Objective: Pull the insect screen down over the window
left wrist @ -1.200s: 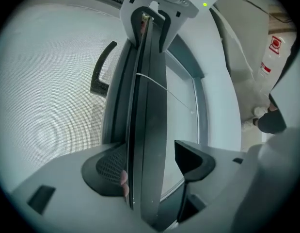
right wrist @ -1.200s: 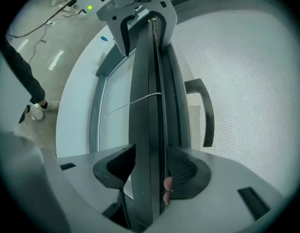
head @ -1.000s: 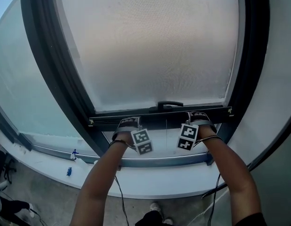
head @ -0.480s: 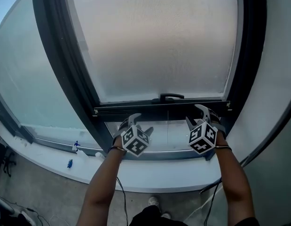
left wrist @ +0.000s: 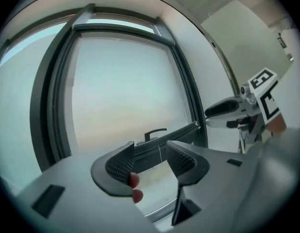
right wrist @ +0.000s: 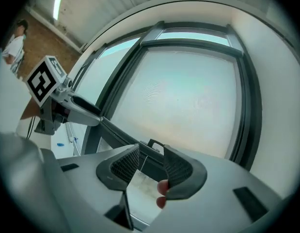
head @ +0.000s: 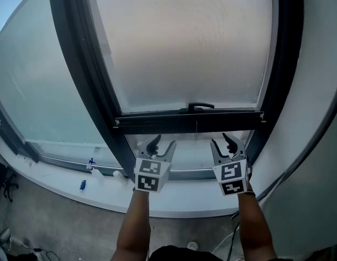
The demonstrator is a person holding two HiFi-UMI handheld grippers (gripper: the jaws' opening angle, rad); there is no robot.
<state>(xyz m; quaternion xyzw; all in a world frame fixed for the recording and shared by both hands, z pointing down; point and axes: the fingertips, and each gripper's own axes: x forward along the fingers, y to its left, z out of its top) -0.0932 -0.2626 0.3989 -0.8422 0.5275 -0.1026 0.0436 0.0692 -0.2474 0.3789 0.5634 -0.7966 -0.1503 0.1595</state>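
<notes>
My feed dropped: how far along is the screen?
Done: the screen covers most of the window, its bottom bar low. In hand: nothing; the left claw and right claw sit below the bar, empty, both just closed partway. Left: a strip of bare glass under the bar to cover.

You are looking down on a white sill (head: 173, 208) that curves below the dark window frame (head: 97, 107). A small blue item (head: 81, 185) lies on it, left of that frame. A second blue piece (head: 90, 162) sits closer to the frame.

Workshop-like hall (perhaps a lab), brick wall (right wrist: 42, 37), ceiling strip light (right wrist: 57, 4)
</notes>
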